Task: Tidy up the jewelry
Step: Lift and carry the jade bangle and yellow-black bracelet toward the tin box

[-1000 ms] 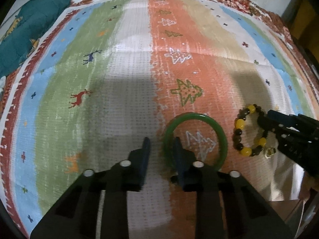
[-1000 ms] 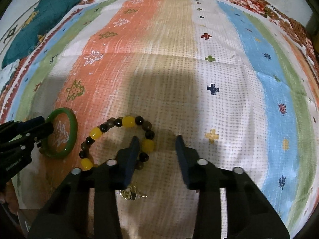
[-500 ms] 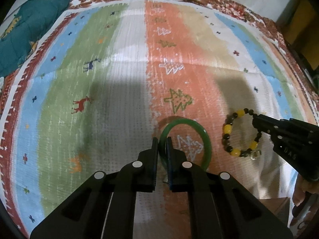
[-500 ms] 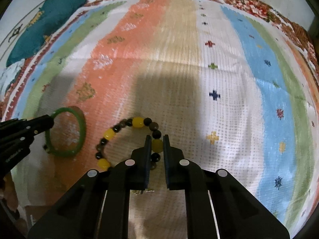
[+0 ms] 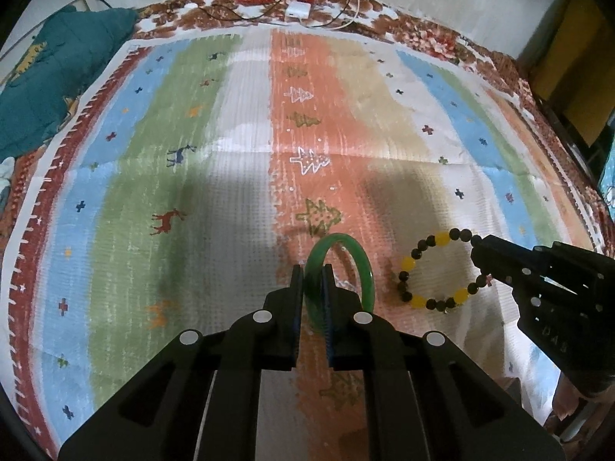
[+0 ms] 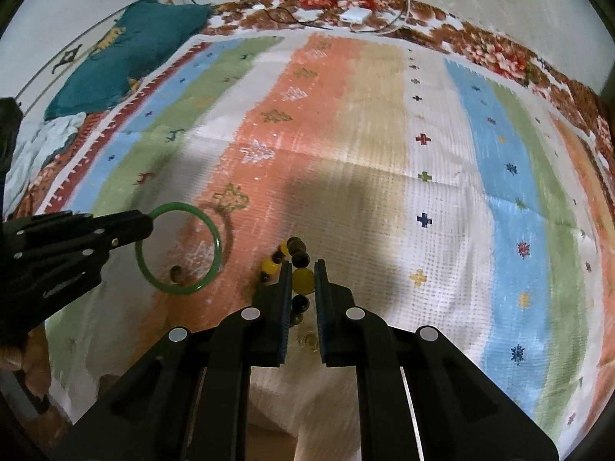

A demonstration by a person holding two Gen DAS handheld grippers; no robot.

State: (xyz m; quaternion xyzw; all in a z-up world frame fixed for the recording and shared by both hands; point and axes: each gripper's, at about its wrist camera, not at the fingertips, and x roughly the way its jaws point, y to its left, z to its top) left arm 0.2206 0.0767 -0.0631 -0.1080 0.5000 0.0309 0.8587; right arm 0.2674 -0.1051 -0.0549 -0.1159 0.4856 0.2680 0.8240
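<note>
The green bangle (image 5: pixel 367 269) is a smooth, glossy ring, raised off the striped cloth and standing nearly on edge. Just beside it hangs the bead bracelet (image 5: pixel 442 269), dark beads alternating with larger yellow ones, a small gold charm (image 6: pixel 309 340) dangling below.

Faint "DAS" on right tongs (image 5: pixel 480 257) body.

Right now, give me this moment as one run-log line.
left tool: shut on green bangle, off mat | right tool: shut on beaded bracelet, off mat | striped mat: otherwise bare
</note>
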